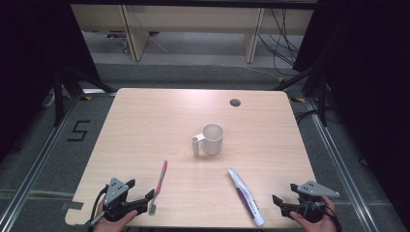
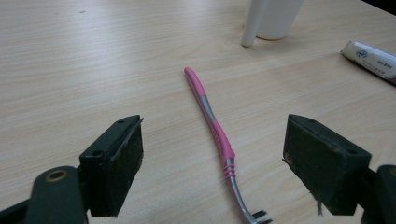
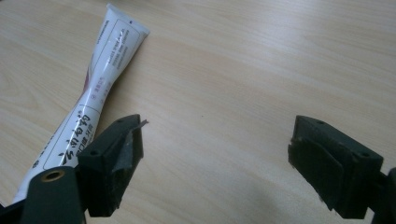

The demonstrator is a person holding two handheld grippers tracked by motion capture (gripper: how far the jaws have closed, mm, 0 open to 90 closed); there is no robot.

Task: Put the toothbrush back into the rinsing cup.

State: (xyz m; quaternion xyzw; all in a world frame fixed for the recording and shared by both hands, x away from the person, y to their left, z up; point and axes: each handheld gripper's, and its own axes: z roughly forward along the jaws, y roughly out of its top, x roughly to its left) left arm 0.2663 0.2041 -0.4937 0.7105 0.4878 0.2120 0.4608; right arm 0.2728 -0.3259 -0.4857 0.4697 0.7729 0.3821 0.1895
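Your left gripper (image 1: 147, 199) hovers low over the near edge of the tabletop (image 1: 145, 125), its 2 jaws spread wide and holding nothing. The pink toothbrush (image 2: 212, 126) lies flat between those jaws and runs on ahead of them, bristle end nearest the gripper, touching neither pad. The white cup (image 1: 212, 139) stands farther ahead and off to the right.

Your right gripper (image 1: 276, 200) is just as wide open and empty, also low at the near edge. The toothpaste tube (image 3: 91, 95) lies flat just outside its left jaw and stretches away ahead; only bare tabletop sits between the jaws.
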